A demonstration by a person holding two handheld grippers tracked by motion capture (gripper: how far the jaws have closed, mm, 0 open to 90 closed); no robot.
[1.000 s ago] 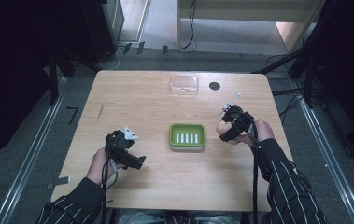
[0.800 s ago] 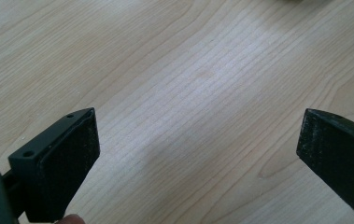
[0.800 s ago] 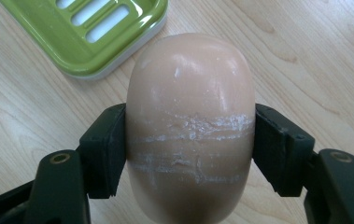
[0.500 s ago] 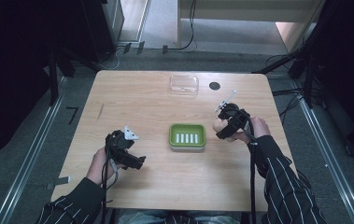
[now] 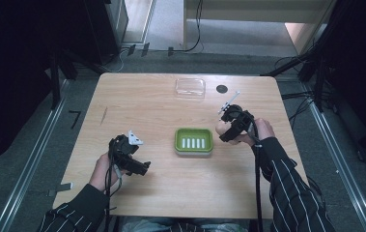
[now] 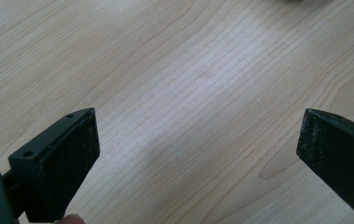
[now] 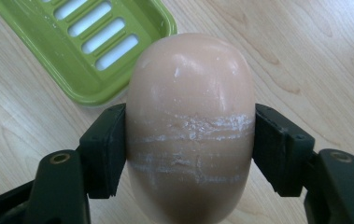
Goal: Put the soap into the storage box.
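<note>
Since a second ago the right gripper (image 5: pixel 225 129) has crept a little toward the green soap dish (image 5: pixel 193 142), while the left gripper (image 5: pixel 139 166) has kept to its place near the front left of the bench (image 5: pixel 137 101). Between the right gripper's fingers (image 7: pixel 103 149) sits a pale pink bar of soap (image 7: pixel 190 126), clamped across its width so that the rounded end sticks out ahead of the pads; white scuffed bands run across the bar at the level of the pads. In the high view the soap (image 5: pixel 221 128) is just beside the dish's right edge, not yet over it, and seems to be held off the wood, though I cannot be sure. Gripping it across the narrow way probably leaves the long side free to settle flat onto the slotted floor of the dish (image 7: pixel 95 42), which looks like the step in hand. The left gripper's fingers (image 6: pixel 67 163) stand wide apart over bare wood with nothing between them (idle, by the look of it, and well clear of the dish). Farther back, a clear plastic lid or tray (image 5: pixel 190 87) lies near the far edge, with a small dark round spot (image 5: pixel 222 89) on the wood just beside it. Neither lies between the soap and the dish, so the way in looks open; the dish's raised rim is the one thing to get over.
</note>
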